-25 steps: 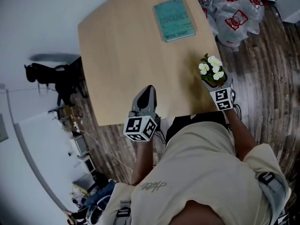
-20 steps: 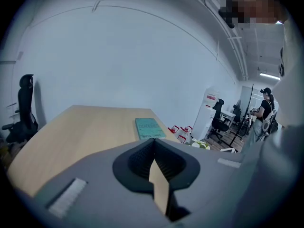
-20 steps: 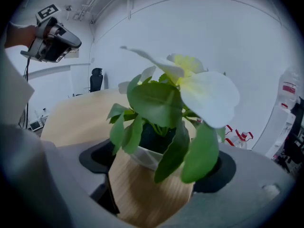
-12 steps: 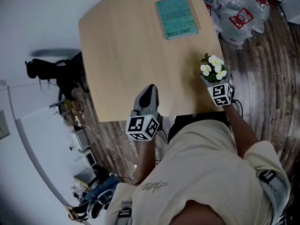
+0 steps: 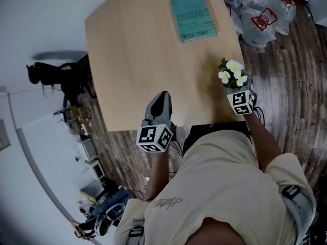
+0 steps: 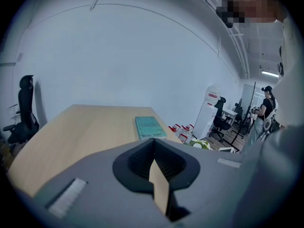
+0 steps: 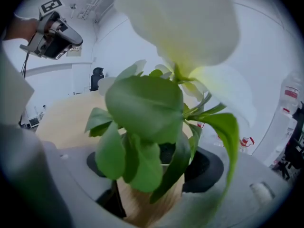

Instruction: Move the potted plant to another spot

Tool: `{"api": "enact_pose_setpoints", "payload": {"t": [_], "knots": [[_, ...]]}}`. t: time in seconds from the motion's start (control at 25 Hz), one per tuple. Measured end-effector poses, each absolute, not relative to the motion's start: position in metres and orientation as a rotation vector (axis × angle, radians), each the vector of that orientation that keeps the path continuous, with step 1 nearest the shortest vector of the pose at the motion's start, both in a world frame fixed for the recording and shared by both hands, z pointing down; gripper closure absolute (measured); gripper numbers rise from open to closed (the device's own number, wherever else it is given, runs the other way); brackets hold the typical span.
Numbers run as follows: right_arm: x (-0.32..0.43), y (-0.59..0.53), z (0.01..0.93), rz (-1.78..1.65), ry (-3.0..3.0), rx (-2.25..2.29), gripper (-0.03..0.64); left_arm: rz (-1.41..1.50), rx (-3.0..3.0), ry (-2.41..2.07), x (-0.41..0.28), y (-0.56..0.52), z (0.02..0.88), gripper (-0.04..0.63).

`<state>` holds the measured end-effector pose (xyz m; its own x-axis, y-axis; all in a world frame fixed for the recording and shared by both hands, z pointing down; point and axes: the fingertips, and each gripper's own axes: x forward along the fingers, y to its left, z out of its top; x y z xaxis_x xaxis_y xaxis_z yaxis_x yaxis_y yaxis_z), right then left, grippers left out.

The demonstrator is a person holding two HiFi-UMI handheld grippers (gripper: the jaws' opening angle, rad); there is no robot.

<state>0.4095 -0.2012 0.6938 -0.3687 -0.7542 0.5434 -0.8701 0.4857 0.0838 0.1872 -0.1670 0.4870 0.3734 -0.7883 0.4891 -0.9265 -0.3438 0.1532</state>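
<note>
The potted plant (image 5: 232, 74), white flowers and green leaves in a small tan pot (image 7: 142, 203), stands near the right edge of the wooden table (image 5: 133, 60). My right gripper (image 5: 235, 88) reaches in from the near side. Its jaws have just been closing with the pot between them, and they now press on its sides. In the right gripper view the leaves (image 7: 142, 113) fill the frame above my right gripper (image 7: 152, 189). My left gripper (image 5: 163, 98) hovers shut and empty over the table's near edge; in its own view the left gripper (image 6: 154, 148) has its tips together.
A teal book (image 5: 193, 17) lies at the table's far side and also shows as the book (image 6: 149, 127). Packs of bottles (image 5: 260, 14) sit on the wooden floor beyond the right corner. A black chair (image 5: 56, 80) stands to the left of the table.
The right gripper has edged in closer around the pot and its jaws have narrowed onto it. The plant and the left gripper have stayed where they were.
</note>
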Motion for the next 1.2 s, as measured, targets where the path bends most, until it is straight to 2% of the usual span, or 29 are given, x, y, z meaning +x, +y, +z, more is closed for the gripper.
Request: {"api": "enact_pose_setpoints", "payload": {"t": [0.8,1.2], "knots": [[0.397,-0.170,0.658,0.258,-2.265,1.376,0.270,0.407,2.269,-1.422,0.189,-0.133,0.500,0.577],[0.374,-0.128,0.618,0.191,-2.256,1.424,0.270,0.296,2.319,-1.474,0.133,-0.095,0.486,0.577]]}}
